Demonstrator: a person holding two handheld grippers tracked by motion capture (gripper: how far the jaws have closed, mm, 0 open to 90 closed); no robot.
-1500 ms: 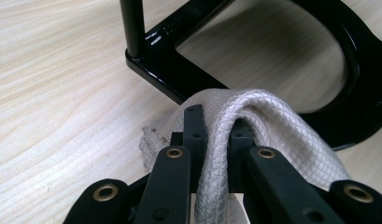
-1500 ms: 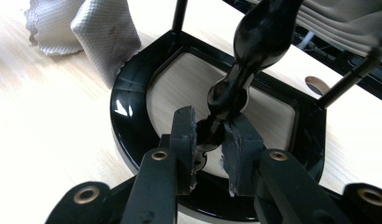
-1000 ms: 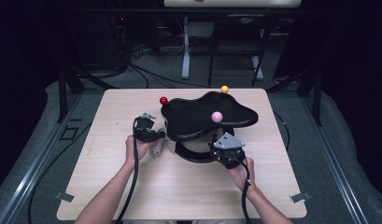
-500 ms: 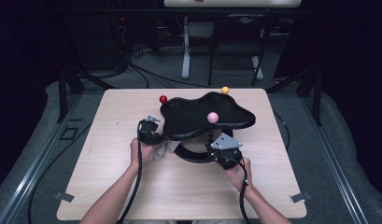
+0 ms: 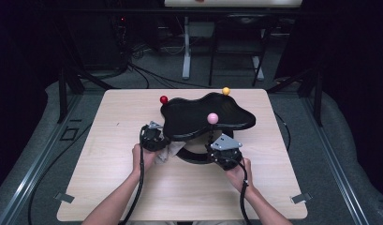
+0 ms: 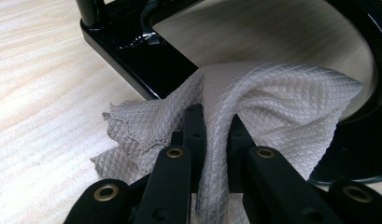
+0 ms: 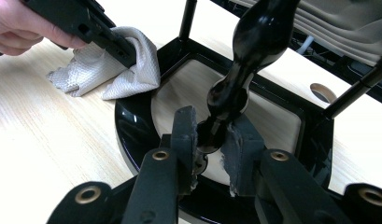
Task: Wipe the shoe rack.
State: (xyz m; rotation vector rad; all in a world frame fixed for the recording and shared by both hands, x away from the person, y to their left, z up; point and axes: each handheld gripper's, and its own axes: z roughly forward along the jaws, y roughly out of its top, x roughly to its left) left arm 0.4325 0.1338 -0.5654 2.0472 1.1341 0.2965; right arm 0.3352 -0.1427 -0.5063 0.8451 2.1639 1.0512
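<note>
A glossy black stand with a wavy top tray [image 5: 198, 117] and a ring-shaped base [image 5: 195, 157] sits mid-table; red [image 5: 164, 99], orange [image 5: 225, 91] and pink [image 5: 212, 118] balls top its posts. My left gripper [image 5: 162, 144] [image 6: 212, 126] is shut on a grey waffle-weave cloth [image 6: 268, 100] [image 7: 111, 65], which lies against the base's black frame [image 6: 146, 60]. My right gripper [image 5: 216, 152] [image 7: 211, 135] is shut on a black turned post [image 7: 240, 70] rising from the base ring [image 7: 132, 130].
The light wooden table [image 5: 109, 126] has open surface to the left, right and near side of the stand. Cables [image 5: 142, 197] trail from both grippers toward the person. Dark floor, cables and table legs lie beyond the far edge.
My left gripper has carried the cloth rightward, in under the tray against the base. The right gripper has kept its place on the post.
</note>
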